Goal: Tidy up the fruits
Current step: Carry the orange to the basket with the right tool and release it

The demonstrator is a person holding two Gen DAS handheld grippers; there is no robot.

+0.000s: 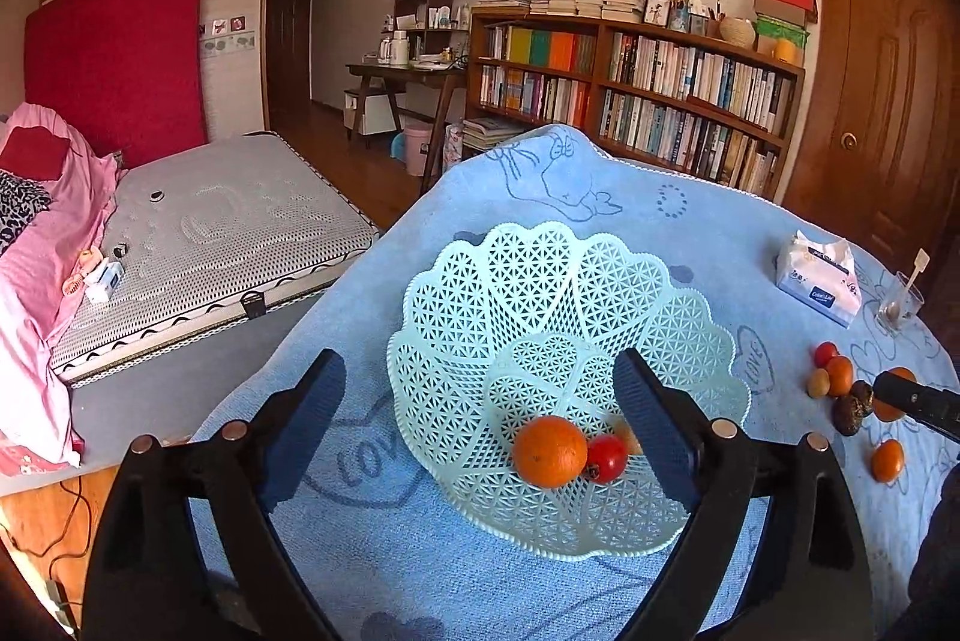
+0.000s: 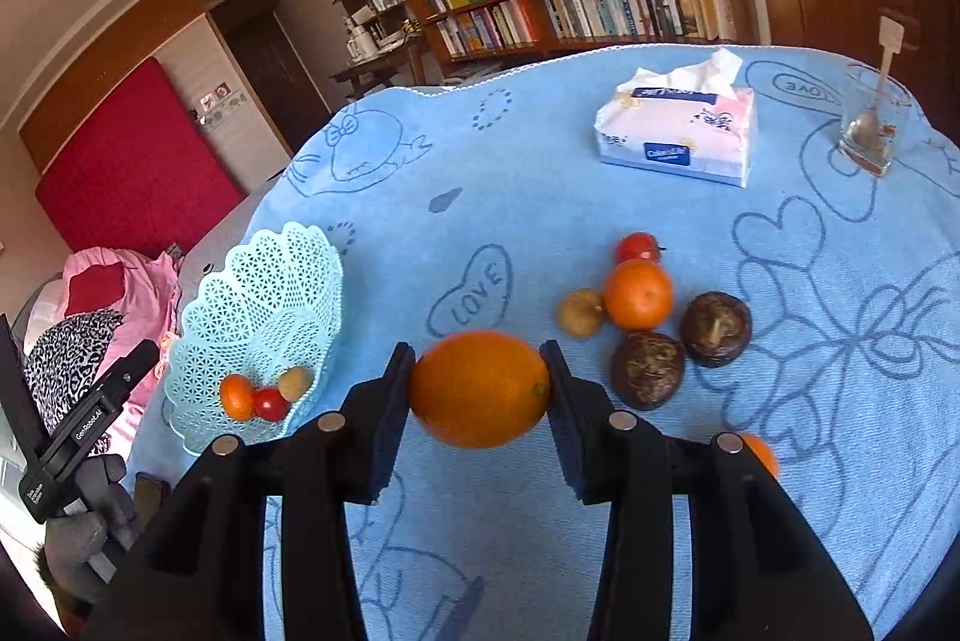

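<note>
The right gripper (image 2: 480, 389) is clamping the orange (image 2: 479, 389) across its firm, smooth, roll-prone middle; the left gripper (image 1: 480, 401) is hovering spread, empty, over the basket (image 1: 600, 281).

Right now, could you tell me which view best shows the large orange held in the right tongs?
The right wrist view: the large orange sits centred and whole between the right tongs, pinched on both sides. In the left wrist view only a sliver shows at the right edge, mostly hidden behind the tongs.
</note>
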